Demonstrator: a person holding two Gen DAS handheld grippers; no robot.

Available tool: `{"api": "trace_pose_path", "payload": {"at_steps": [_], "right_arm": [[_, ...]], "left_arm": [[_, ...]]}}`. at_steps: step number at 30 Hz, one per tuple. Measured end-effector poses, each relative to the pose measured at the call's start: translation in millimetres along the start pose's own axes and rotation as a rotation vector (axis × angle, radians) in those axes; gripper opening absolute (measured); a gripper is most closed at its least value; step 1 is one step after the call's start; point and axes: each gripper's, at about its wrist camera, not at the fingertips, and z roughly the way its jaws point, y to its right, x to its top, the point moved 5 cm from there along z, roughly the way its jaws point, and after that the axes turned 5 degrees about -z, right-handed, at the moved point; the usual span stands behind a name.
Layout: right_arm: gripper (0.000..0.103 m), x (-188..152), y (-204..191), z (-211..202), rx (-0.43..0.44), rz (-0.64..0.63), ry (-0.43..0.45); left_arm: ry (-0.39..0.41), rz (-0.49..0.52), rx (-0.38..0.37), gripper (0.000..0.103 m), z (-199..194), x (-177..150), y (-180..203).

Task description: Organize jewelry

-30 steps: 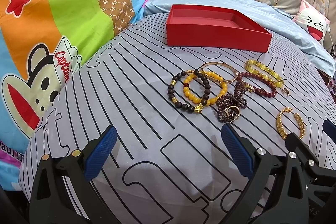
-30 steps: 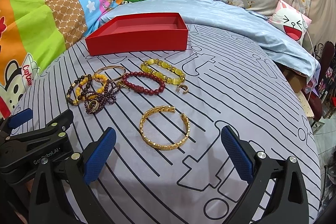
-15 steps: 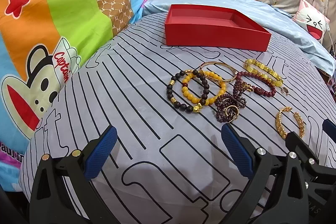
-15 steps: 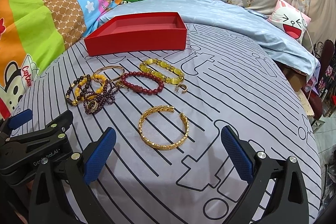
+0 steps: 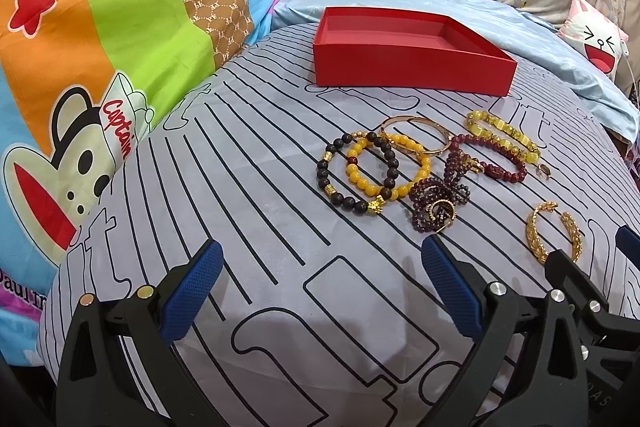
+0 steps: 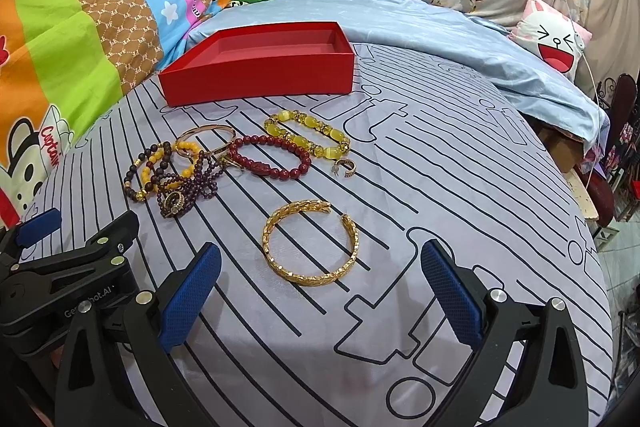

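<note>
Striped bed (image 6: 460, 155), red box (image 6: 256, 67) unfilled.
Barely anything shifted: both grippers (image 5: 320, 291) (image 6: 320, 291) gape, holding nothing; gold bangle (image 6: 311, 243) waits untouched.

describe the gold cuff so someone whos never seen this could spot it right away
Start at the red box on the striped grey bedspread and come toward the camera, past the cluster of beaded bracelets. The gold cuff lies alone, nearest the right gripper: all metal, leaf-textured, an open ring with a gap.

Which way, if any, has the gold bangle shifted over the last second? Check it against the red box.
No. The gold bangle lies across the same black stripes of the sheet, at the same spot in front of the red box.
</note>
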Motion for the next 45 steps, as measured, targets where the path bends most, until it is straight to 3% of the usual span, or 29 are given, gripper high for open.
{"api": "trace_pose_path", "payload": {"at_steps": [14, 21, 30, 34, 45], "right_arm": [[0.096, -0.2, 0.9, 0.7, 0.000, 0.005, -0.005], [0.096, -0.8, 7.6, -0.9, 0.028, 0.043, 0.006], [0.096, 1.1, 2.4, 6.2, 0.046, 0.015, -0.033], [0.096, 4.3, -2.3, 12.7, 0.058, 0.002, -0.052], [0.077, 11.0, -10.8, 34.7, 0.094, 0.010, -0.112]], "left_arm": [[-0.001, 0.001, -0.004, 0.094, 1.5, -0.4, -0.1], [0.061, -0.008, -0.033, 0.095, -11.1, 2.4, -0.9], [0.041, -0.079, -0.039, 0.096, -5.9, 6.9, -18.9], [0.049, -0.064, -0.018, 0.096, -2.2, 12.1, -24.4], [-0.015, -0.078, -0.042, 0.096, 10.4, 8.0, -26.3]]}}
